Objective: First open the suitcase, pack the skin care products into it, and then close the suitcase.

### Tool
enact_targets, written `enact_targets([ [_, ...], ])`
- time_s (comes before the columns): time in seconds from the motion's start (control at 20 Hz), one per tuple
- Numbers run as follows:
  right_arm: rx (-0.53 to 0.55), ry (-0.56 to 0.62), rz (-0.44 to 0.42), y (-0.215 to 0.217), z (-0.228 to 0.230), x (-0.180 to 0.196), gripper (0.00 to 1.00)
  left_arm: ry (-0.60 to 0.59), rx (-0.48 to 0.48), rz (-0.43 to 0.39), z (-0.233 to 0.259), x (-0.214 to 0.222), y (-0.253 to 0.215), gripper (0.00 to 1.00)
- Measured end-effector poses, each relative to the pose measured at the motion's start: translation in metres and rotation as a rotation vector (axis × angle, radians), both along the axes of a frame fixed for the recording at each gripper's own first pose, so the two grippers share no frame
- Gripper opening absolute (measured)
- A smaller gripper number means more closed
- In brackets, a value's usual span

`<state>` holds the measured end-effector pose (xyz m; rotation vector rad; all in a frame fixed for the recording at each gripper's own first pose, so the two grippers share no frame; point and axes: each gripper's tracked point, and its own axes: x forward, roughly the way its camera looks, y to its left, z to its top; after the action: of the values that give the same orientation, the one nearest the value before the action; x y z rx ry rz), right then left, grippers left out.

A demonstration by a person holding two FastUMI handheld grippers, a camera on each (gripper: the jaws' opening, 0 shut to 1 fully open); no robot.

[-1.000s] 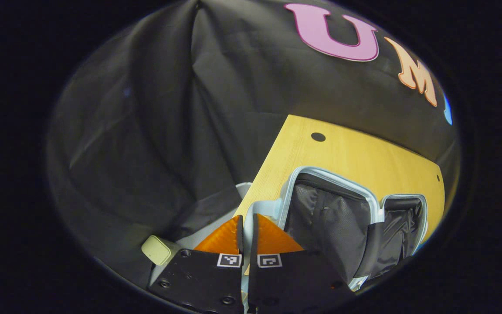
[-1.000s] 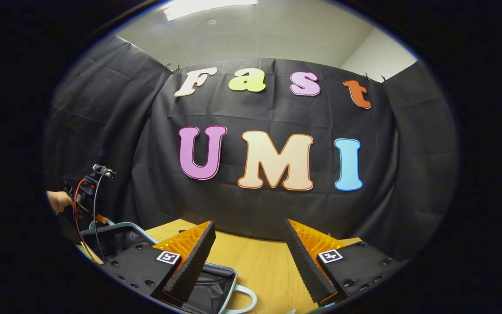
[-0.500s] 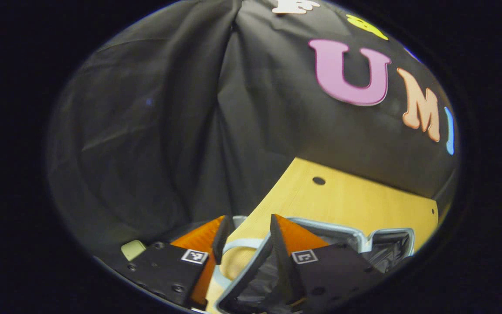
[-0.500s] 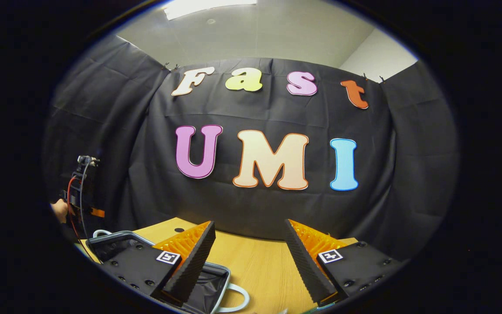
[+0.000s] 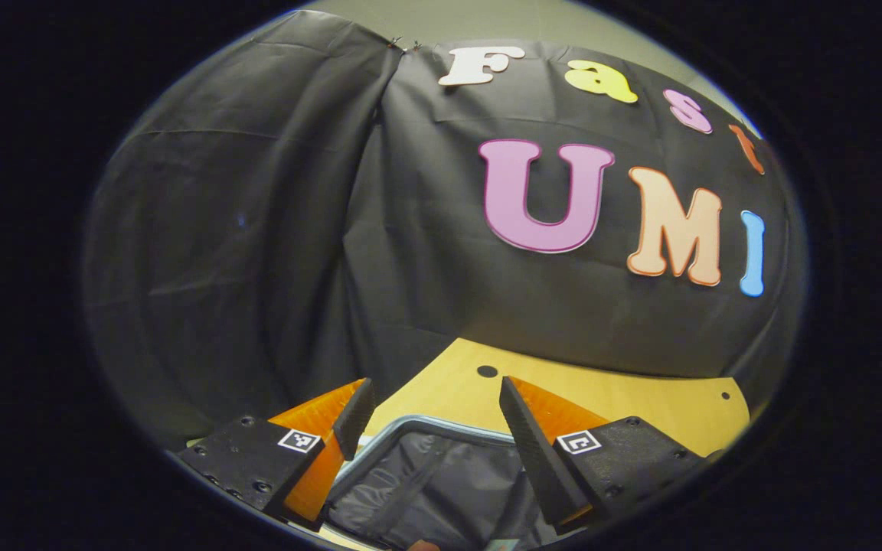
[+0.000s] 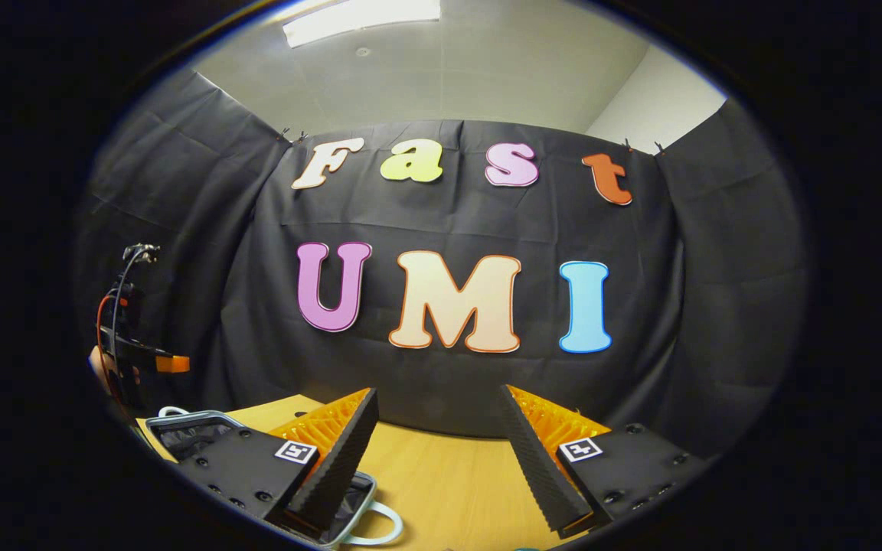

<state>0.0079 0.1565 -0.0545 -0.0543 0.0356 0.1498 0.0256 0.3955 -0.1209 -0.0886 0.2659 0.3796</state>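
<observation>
Both views wallward (shared suitcase [image 5: 426,478])

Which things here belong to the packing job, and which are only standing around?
For the job:
- suitcase, lying open on the table, dark lining showing
- left gripper, open, above the suitcase
- right gripper, open, holding nothing

Just there:
- table, wooden, with a small round hole
- ceiling light

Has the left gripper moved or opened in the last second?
Yes. The left gripper has tilted up: the table's hole sits lower in its view, more wall shows, and its jaws, shut earlier, now stand apart above the open suitcase.
</observation>
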Motion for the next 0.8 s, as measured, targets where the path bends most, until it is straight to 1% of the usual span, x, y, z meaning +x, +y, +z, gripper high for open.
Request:
enact_targets([
  [0.1, 0.004, -0.006, -0.004, -0.017, 0.003, -0.002, 0.99, -0.011, 0.03, -0.034, 0.008, 0.0, -0.029, 0.96],
  [0.2, 0.004, -0.01, -0.005, -0.032, 0.004, -0.004, 1.0, -0.015, 0.045, -0.078, 0.011, 0.0, -0.061, 0.96],
  [0.25, 0.004, -0.01, -0.007, -0.04, 0.004, -0.004, 0.99, -0.025, 0.057, -0.097, 0.016, 0.0, -0.078, 0.95],
  [0.3, 0.007, -0.009, -0.009, -0.048, 0.003, -0.005, 1.0, -0.03, 0.069, -0.115, 0.018, 0.0, -0.093, 0.94],
  [0.35, 0.012, -0.006, -0.009, -0.055, 0.002, -0.005, 0.98, -0.026, 0.074, -0.136, 0.019, 0.0, -0.109, 0.96],
  [0.4, 0.016, -0.004, -0.008, -0.062, 0.002, -0.006, 0.98, -0.022, 0.079, -0.158, 0.019, -0.002, -0.127, 0.95],
  [0.65, 0.018, 0.004, 0.001, -0.095, -0.004, -0.008, 0.98, -0.009, 0.061, -0.262, 0.021, -0.001, -0.212, 0.95],
  [0.8, 0.019, 0.021, 0.005, -0.114, -0.012, -0.008, 0.98, 0.017, 0.063, -0.315, 0.011, 0.0, -0.251, 0.95],
])
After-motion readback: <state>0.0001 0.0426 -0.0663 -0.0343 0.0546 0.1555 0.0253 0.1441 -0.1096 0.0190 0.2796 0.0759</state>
